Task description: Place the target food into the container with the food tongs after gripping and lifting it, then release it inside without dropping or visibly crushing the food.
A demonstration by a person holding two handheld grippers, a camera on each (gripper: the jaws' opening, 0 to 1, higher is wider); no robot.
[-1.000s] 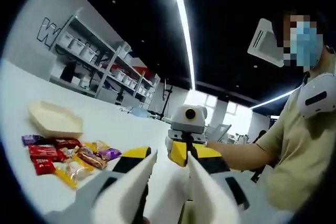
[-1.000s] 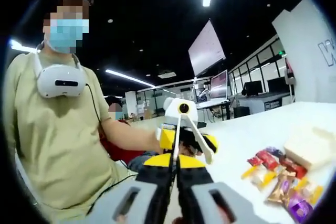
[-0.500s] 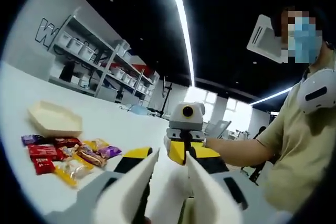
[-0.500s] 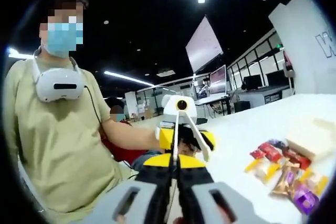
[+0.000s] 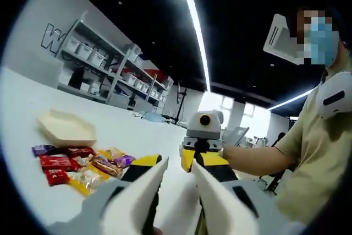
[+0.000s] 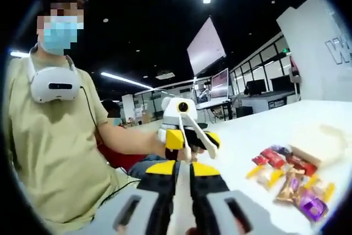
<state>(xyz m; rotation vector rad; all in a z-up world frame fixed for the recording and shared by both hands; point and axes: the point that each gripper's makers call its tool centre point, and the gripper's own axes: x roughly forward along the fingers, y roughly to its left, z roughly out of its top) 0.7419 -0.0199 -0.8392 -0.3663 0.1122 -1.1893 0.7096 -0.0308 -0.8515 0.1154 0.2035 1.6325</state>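
Little moves: we hold left tool (image 5: 173,182) parted, empty, right tool (image 6: 183,182) closed, empty; light, crinkly wrapped snacks (image 5: 82,164) mid-surface (image 5: 137,136) want gentle mid-wrapper grips.

Bright lights, dark ceiling

Long ceiling lights (image 5: 192,26) are glaring; the white desk (image 5: 22,108) is shining, and edges are bending.

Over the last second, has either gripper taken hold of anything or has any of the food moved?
Nothing was gripped or released. Both views drifted a little with the hands. The left gripper stays open and empty, the right gripper stays nearly shut on nothing. The wrapped snacks still lie in their pile on the white table, beside the empty beige container.
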